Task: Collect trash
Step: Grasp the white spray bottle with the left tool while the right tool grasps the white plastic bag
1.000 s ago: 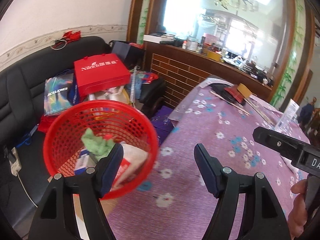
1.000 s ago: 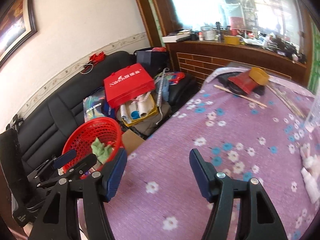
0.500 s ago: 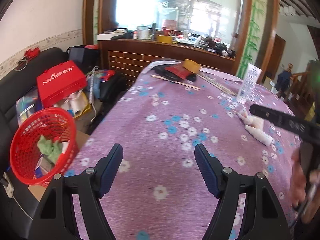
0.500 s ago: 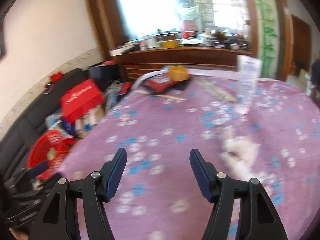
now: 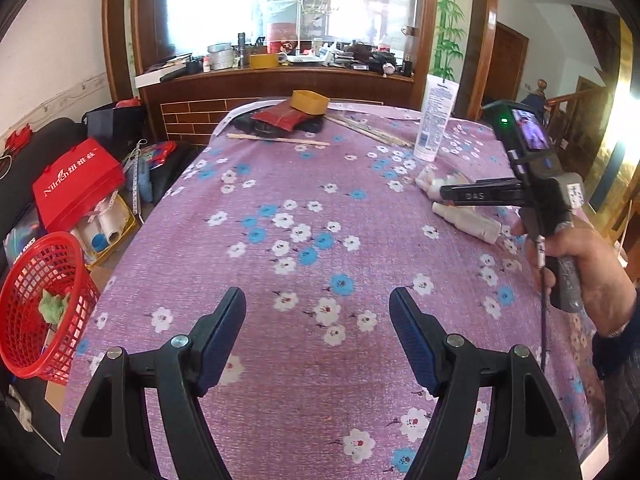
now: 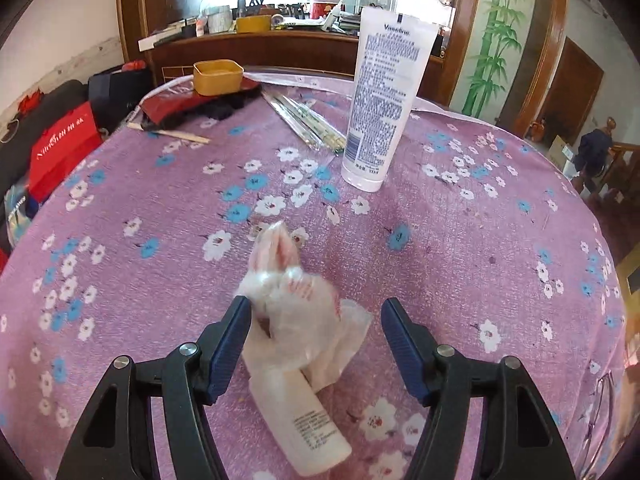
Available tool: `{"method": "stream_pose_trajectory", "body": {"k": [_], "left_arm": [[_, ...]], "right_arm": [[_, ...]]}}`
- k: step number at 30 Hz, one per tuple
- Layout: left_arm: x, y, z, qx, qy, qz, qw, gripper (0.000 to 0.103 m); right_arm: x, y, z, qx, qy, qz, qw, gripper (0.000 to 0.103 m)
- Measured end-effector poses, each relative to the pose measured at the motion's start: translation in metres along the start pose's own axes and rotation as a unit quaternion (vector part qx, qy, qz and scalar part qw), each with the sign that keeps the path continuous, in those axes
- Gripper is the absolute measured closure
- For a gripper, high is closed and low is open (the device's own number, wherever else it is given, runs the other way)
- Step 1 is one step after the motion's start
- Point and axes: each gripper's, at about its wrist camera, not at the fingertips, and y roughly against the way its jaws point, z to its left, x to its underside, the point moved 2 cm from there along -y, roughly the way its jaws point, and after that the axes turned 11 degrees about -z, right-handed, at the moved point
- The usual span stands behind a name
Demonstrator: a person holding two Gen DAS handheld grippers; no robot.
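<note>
Trash: a crumpled clear plastic bag (image 6: 296,304) with pink print lies on the purple flowered tablecloth (image 6: 460,248), and a small white bottle (image 6: 306,420) lies on its side, touching the bag, its near end toward the camera.
Right gripper (image 6: 314,332): jaws spread wide, nothing grasped; the bag sits between the two blue pads, close to the left pad (image 6: 228,344), maybe touching it.
Left gripper (image 5: 318,332): jaws released and wide, holding nothing, above a bare part of the cloth, well apart from the trash.
Right hand (image 5: 584,264): seen from the left wrist view, it holds the handle of the right tool over the bottle (image 5: 468,220).
Basket: a red mesh basket (image 5: 36,304) stands off the left edge of the table, with a green crumpled piece (image 5: 54,306) inside.
Behind the trash: a white Vaseline tube (image 6: 384,96) stands upright on its cap.
Far end of table: a yellow box (image 6: 218,76), a bundle of chopsticks (image 6: 308,124).
</note>
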Motion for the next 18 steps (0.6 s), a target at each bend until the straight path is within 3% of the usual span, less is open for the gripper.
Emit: {"method": "stream_pose_trajectory", "body": {"k": [1,2,4,9,13,18], "left_arm": [[0.001,-0.001,-0.002,0.001,-0.002,0.002,1.0,0.03],[0.002,-0.002,-0.004,0.003,-0.005,0.003,1.0,0.03],[0.004,-0.003,-0.006,0.005,-0.009,0.005,0.9999,0.03],[0.006,-0.007,-0.007,0.01,-0.01,0.011,0.9998,0.03],[0.006,-0.008,-0.009,0.016,-0.01,0.012,0.9998,0.03],[0.006,-0.01,-0.013,0.03,-0.003,0.016,0.9994,0.03]], "right_arm": [[0.001,-0.003,-0.001,-0.001,-0.005,0.004,1.0,0.053],[0.003,-0.007,-0.003,-0.008,-0.015,0.011,1.0,0.062],[0.005,-0.009,-0.004,-0.01,-0.025,0.013,1.0,0.067],[0.008,0.012,-0.017,-0.024,-0.054,-0.002,0.998,0.07],[0.021,0.031,-0.033,-0.002,-0.055,-0.002,0.998,0.07],[0.042,0.044,-0.027,-0.026,-0.057,0.011,0.998,0.071]]}}
